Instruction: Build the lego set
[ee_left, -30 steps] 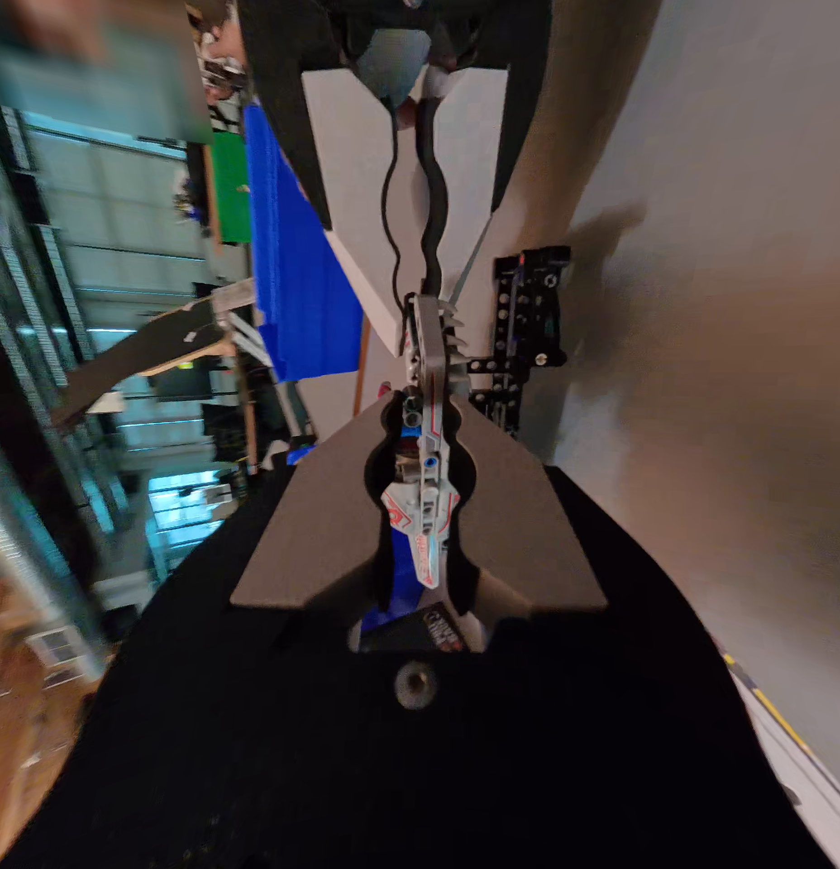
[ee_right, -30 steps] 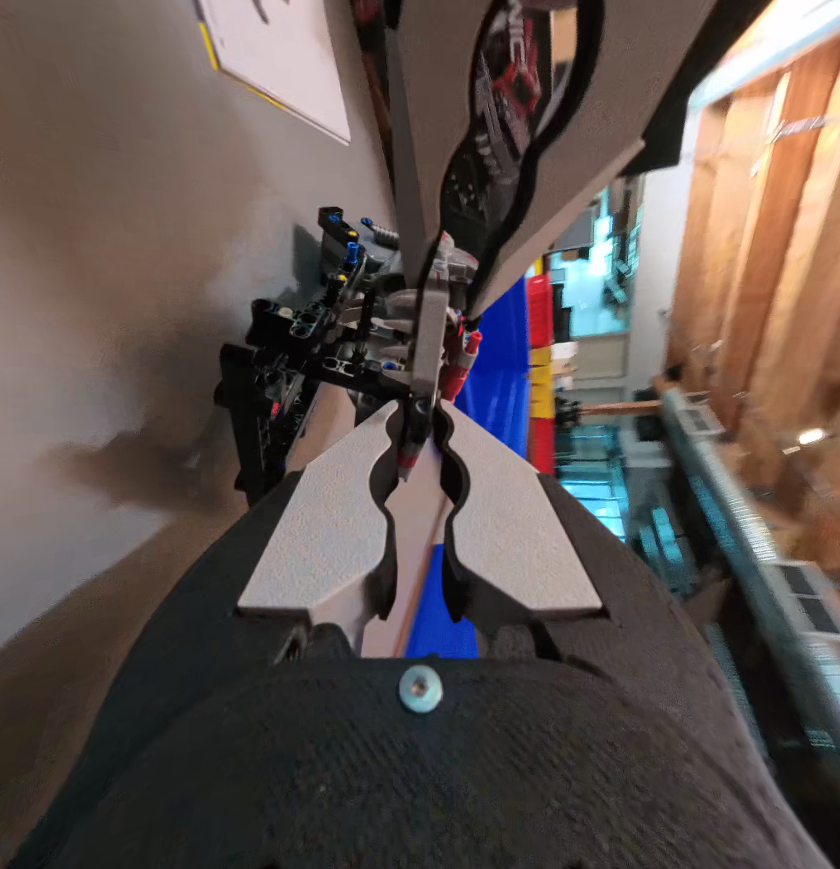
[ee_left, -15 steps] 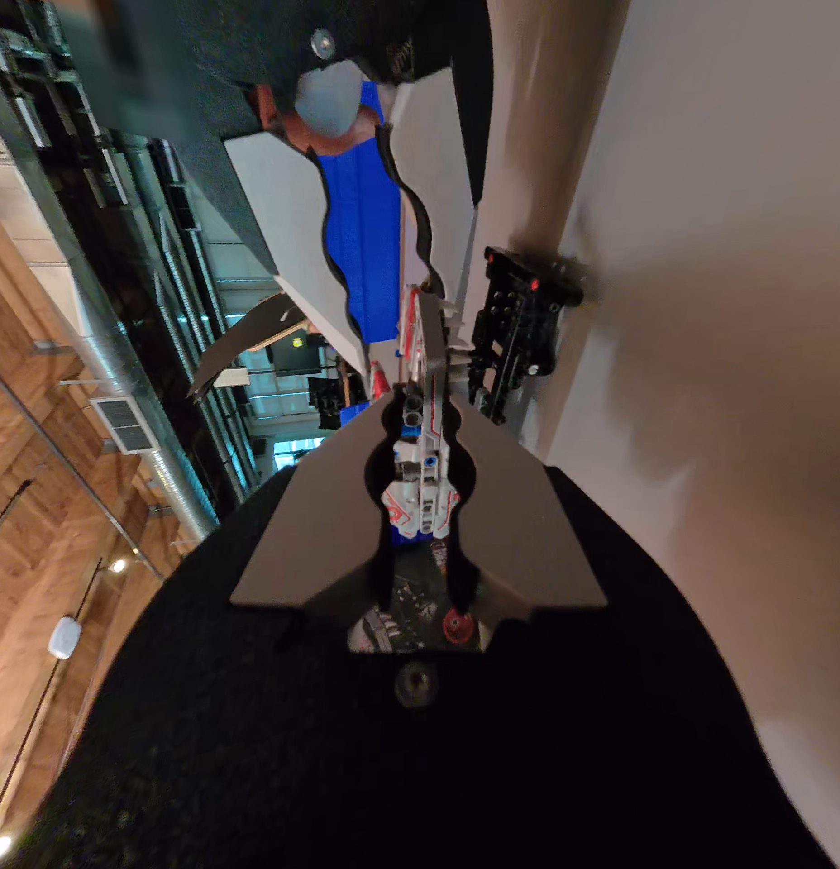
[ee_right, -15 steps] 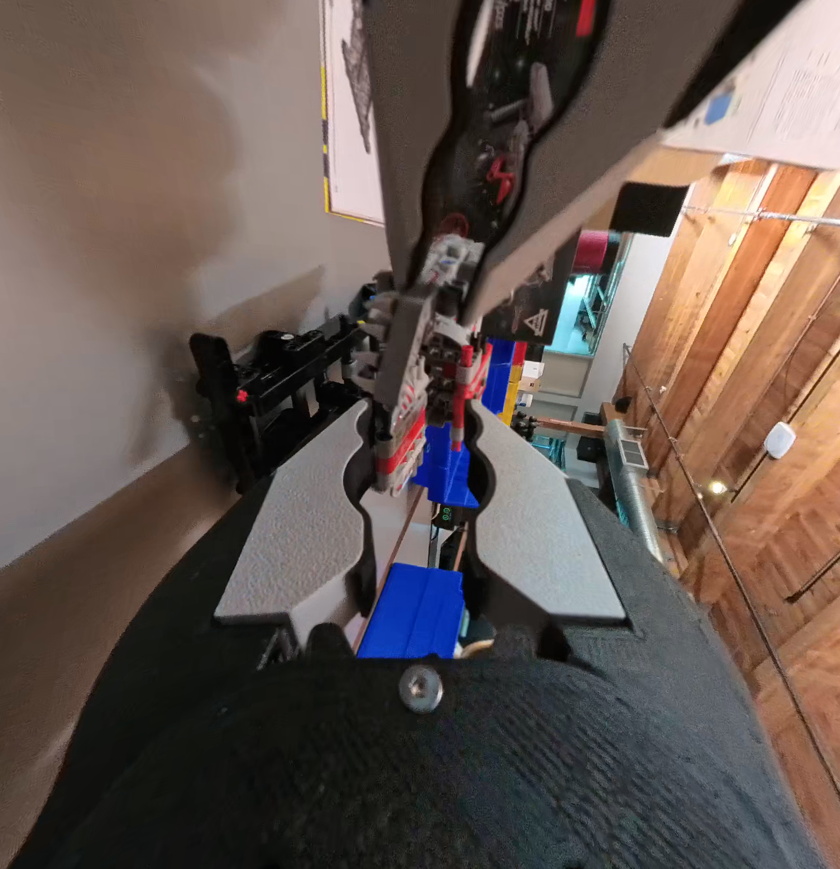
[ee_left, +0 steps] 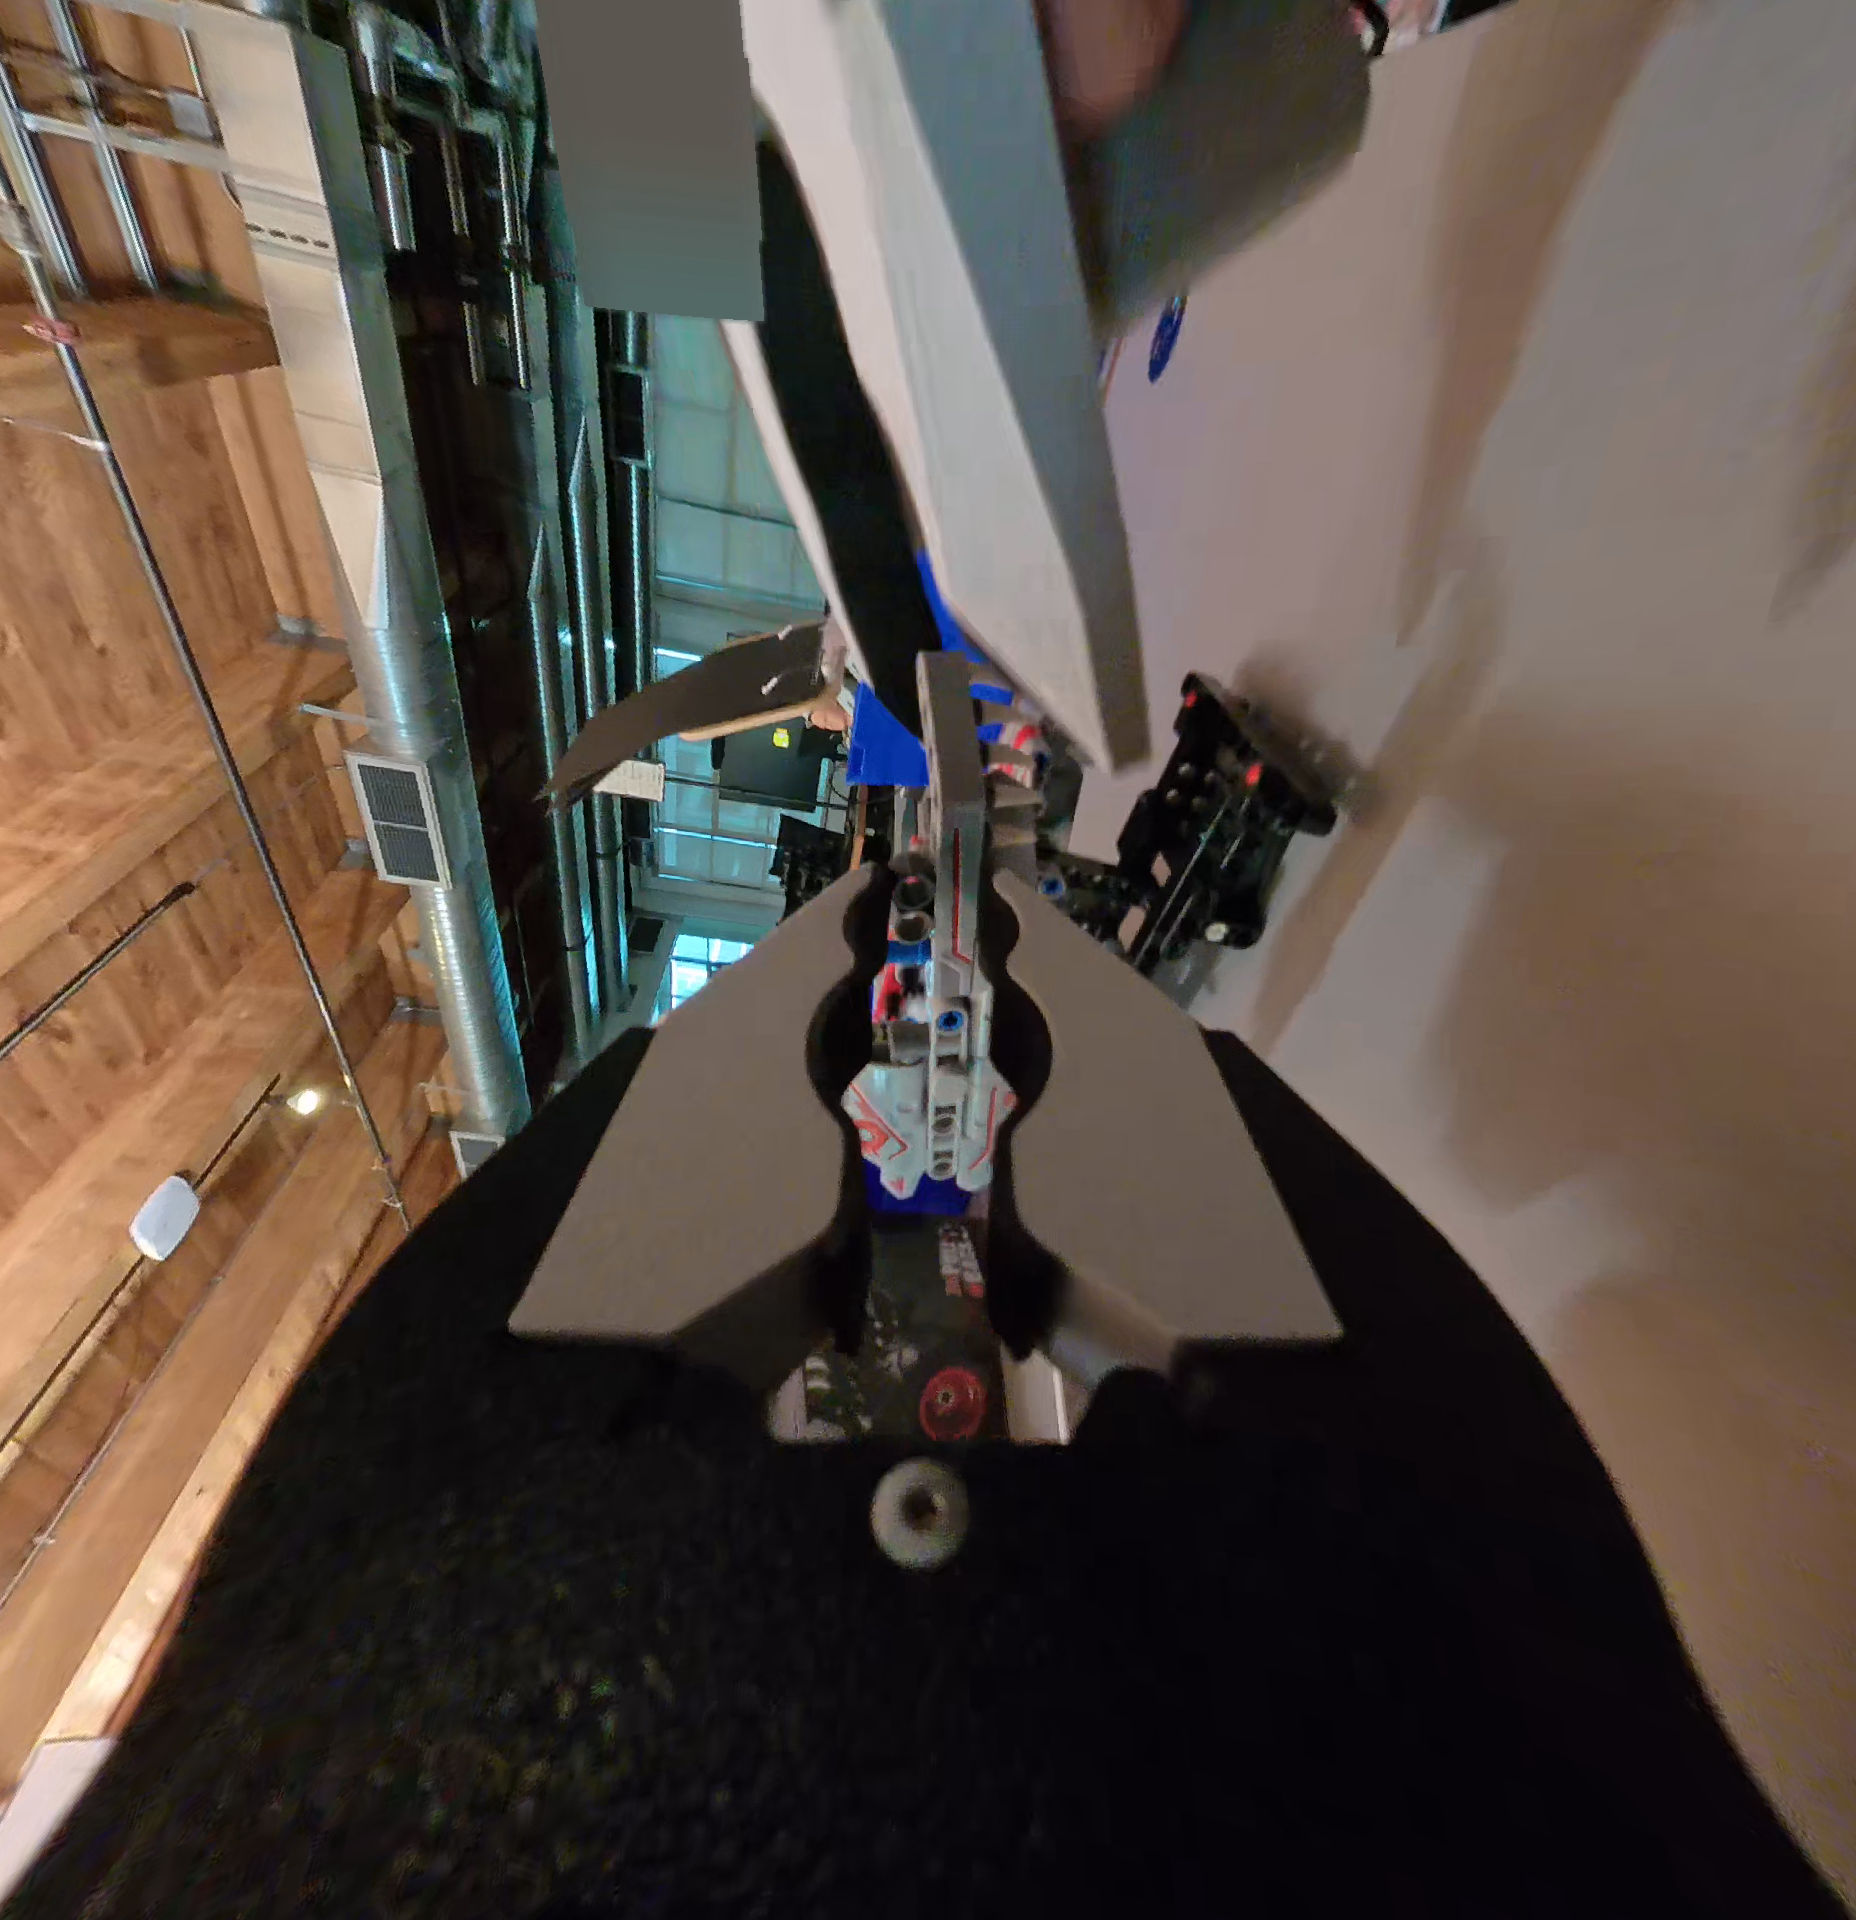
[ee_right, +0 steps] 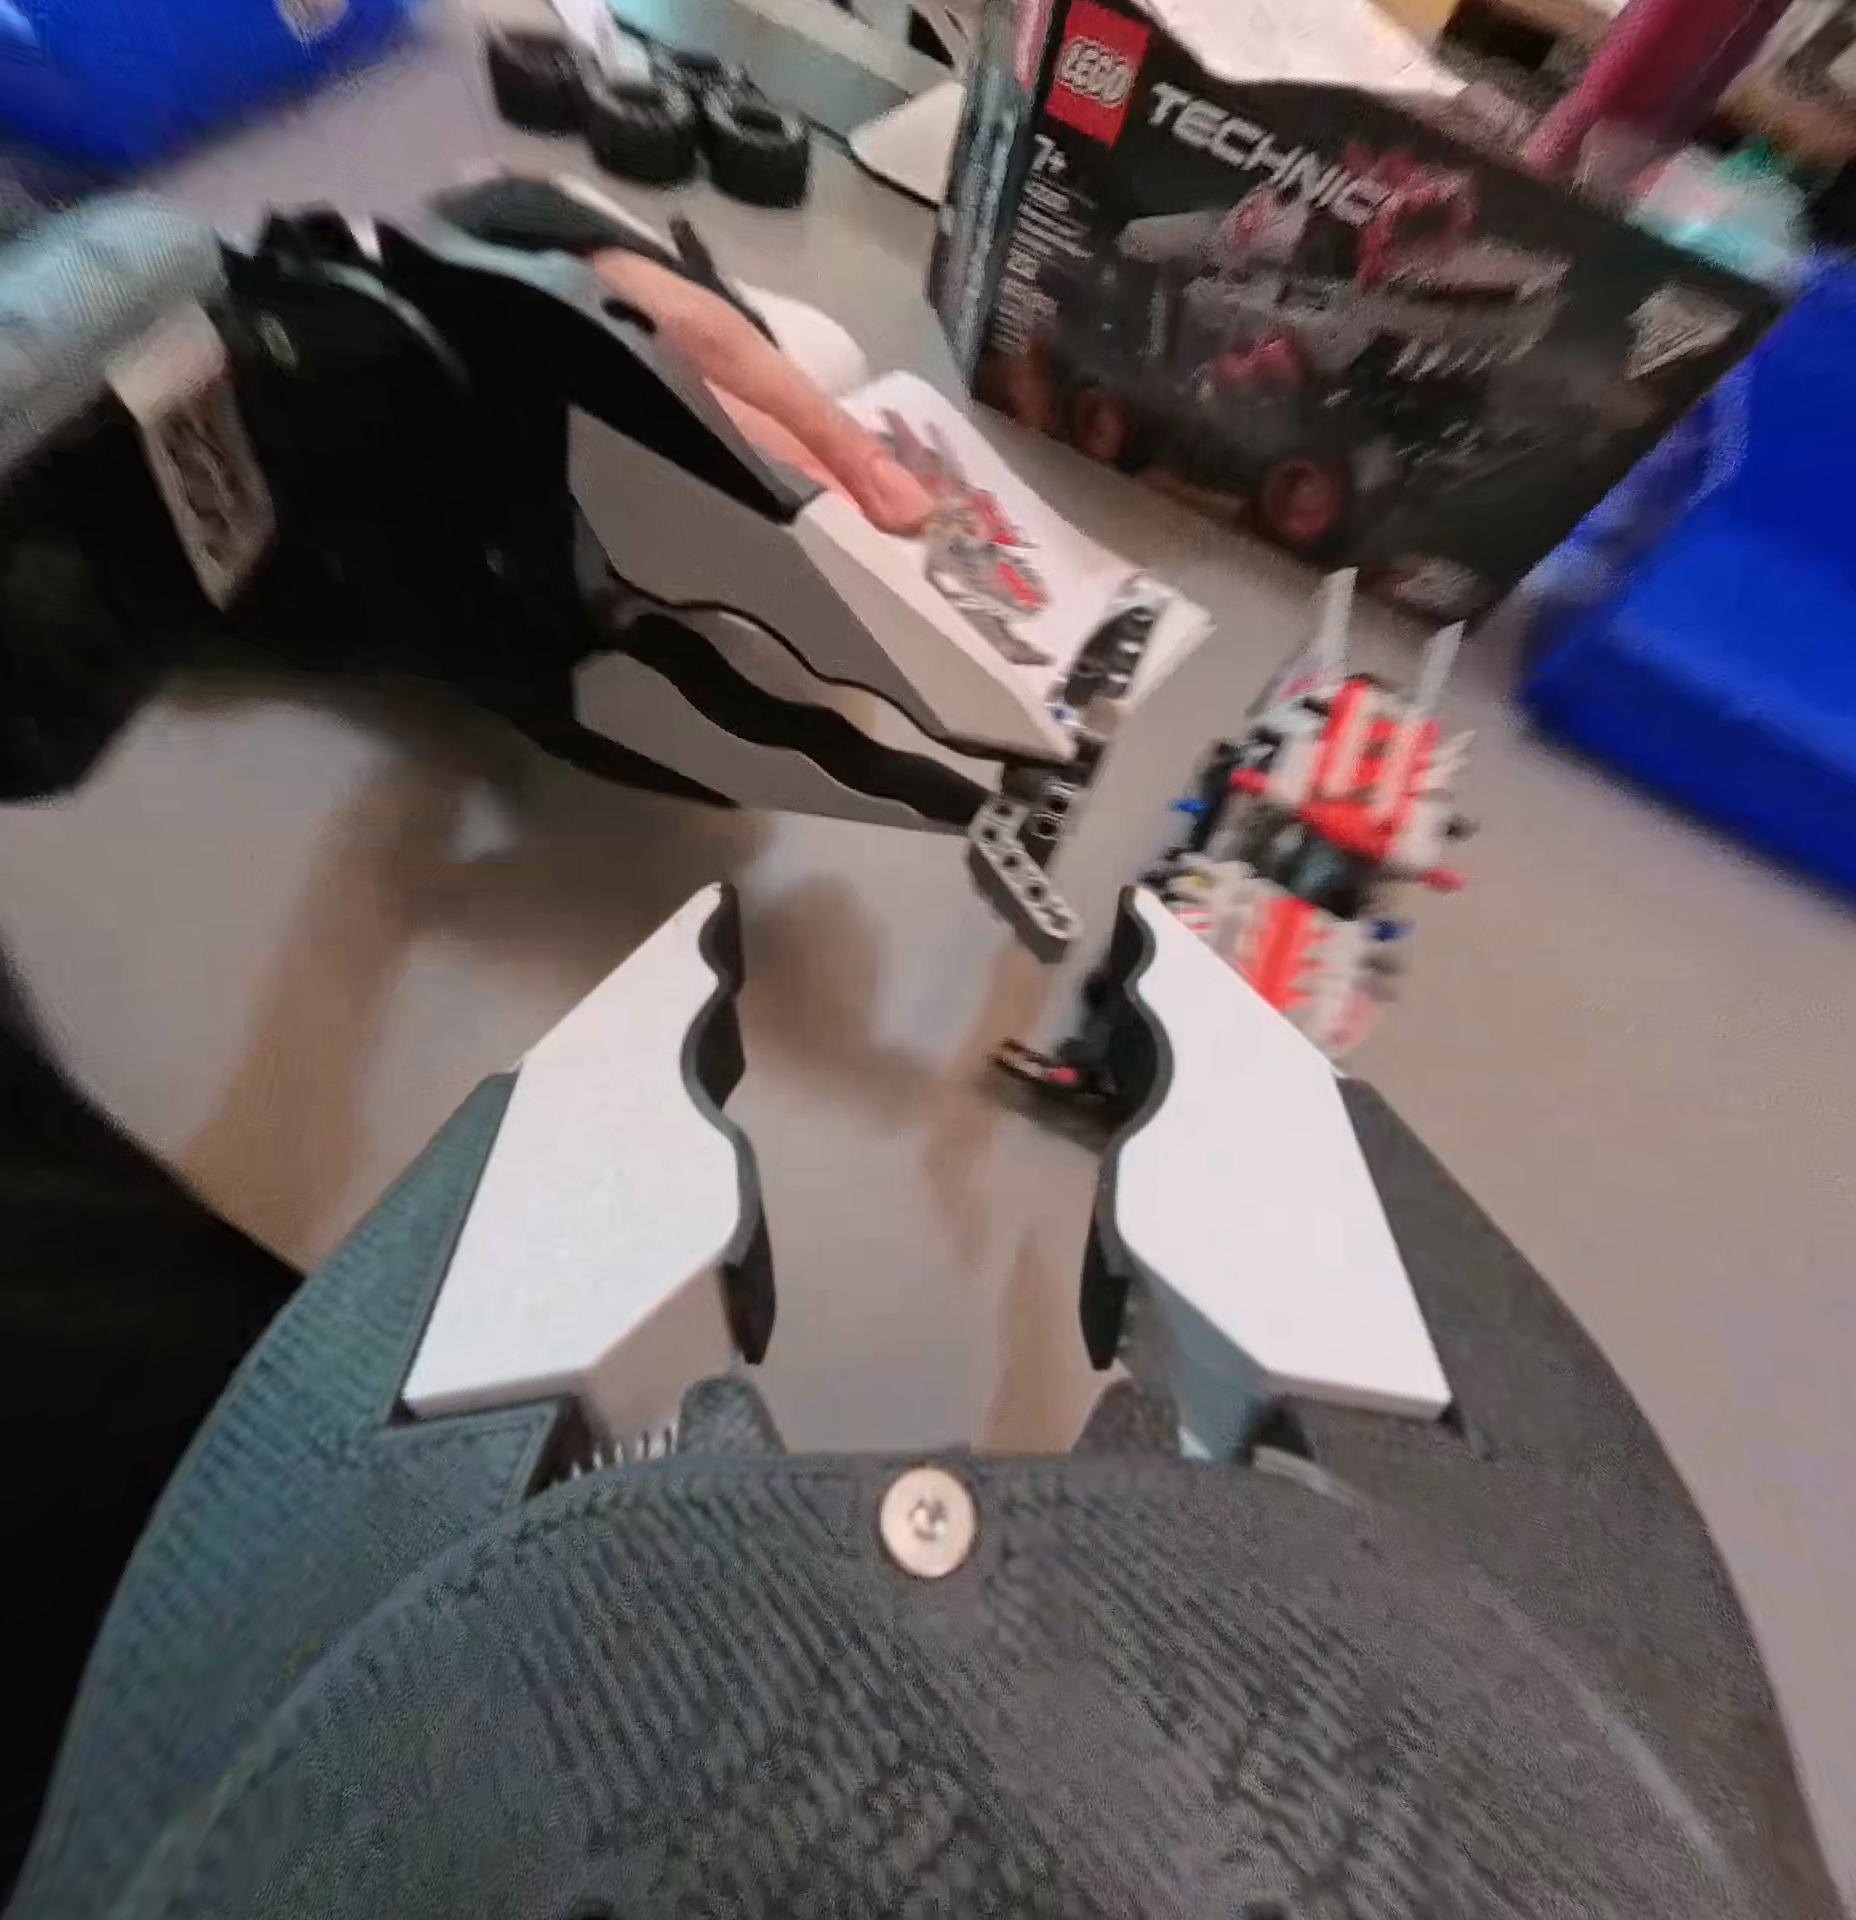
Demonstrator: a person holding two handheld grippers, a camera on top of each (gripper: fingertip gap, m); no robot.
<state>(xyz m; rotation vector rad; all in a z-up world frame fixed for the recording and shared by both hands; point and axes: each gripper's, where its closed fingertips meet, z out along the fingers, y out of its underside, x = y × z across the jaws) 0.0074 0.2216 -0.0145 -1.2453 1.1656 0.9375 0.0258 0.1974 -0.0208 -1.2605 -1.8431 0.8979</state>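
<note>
My left gripper [ee_left: 939, 904] is shut on the lego model [ee_left: 939, 1049], a grey panel with red and white parts, with a black frame [ee_left: 1215, 831] on its far side by the table. In the right wrist view the left gripper [ee_right: 1007, 774] comes in from the left and grips the model's grey beam [ee_right: 1017, 873]. The red and white body [ee_right: 1329, 800] stands behind it, blurred. My right gripper [ee_right: 929, 914] is open and empty, just short of the model. It also shows large at the top of the left wrist view [ee_left: 1007, 436].
The lego box [ee_right: 1319, 312] stands at the back of the grey table [ee_right: 384, 883]. Several black tyres [ee_right: 685, 125] lie at the back left. An instruction booklet [ee_right: 1007, 540] lies behind the left gripper. Blue bins [ee_right: 1734, 623] stand at the right. My left and right fingertips are right by each other.
My right gripper has let go of the model, opened, and drawn back while turning. My left gripper keeps its hold on the model.
</note>
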